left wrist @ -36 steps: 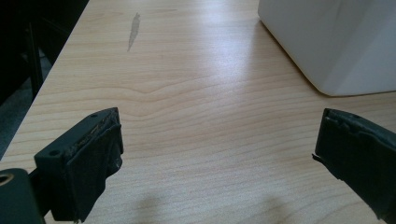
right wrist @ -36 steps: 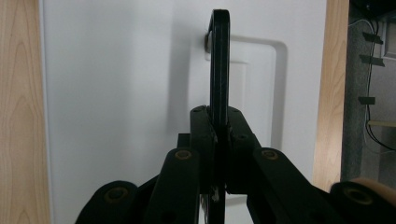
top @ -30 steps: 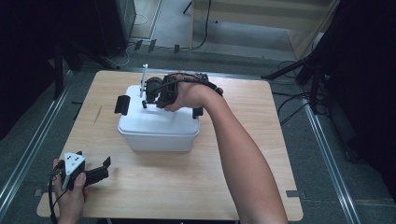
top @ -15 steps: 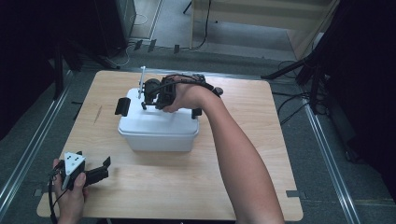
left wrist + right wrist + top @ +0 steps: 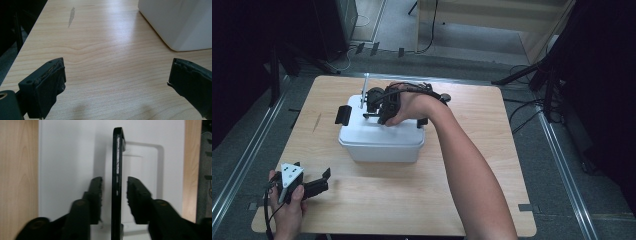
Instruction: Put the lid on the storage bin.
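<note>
- Your right tool hangs over the white plastic lidded box, which sits mid-worktop, nearer the far edge.
- Between its jaws stands the box lid's thin black carry handle, swung up on edge above the recessed panel of the lid.
- Seen along your right tool, the handle's long axis runs straight away from the tool; its thin edge faces the camera.
- The jaws have just been opening. They now stand a little apart on either side of the handle, a slim gap showing on each side, pads not pressing on it.
- A black side latch hangs at the box's left end.
- Your left tool rests low at the near left corner of the light wooden worktop, well apart from the box, jaws spread wide with bare wood between them.
</note>
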`<state>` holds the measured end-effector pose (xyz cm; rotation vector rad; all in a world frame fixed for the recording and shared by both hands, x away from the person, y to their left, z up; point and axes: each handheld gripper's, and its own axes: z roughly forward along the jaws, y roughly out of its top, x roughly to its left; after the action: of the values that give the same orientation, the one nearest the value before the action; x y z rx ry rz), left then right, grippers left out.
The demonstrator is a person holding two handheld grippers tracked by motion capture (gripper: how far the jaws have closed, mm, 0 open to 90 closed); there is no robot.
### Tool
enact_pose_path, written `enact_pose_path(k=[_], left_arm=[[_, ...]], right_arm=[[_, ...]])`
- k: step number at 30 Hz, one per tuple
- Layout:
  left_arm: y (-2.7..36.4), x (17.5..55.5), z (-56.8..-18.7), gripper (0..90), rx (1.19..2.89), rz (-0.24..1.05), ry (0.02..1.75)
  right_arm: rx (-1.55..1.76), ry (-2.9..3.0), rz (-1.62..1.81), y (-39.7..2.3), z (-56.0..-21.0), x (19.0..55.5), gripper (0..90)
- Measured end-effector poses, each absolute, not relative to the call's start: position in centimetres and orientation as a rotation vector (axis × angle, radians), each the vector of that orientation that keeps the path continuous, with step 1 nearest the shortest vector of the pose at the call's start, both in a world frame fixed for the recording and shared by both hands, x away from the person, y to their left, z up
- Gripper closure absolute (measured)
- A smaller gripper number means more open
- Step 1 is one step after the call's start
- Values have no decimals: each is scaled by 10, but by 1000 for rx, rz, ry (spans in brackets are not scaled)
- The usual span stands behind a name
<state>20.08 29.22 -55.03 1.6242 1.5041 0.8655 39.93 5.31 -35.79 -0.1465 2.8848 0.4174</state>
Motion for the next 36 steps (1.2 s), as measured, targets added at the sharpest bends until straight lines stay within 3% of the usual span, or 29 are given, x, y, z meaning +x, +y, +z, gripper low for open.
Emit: enact_pose_path(k=[4,10,36], left_arm=[[292,201,-550,16,1625,867,1504],[291,201,-551,16,1631,870,1503],[290,202,-551,16,1637,881,1501]], right_arm=[[-140,2898,407,52,-357,395,307],[-170,2926,392,48,-353,390,0],[-14,2901,423,-6,-343,391,0]])
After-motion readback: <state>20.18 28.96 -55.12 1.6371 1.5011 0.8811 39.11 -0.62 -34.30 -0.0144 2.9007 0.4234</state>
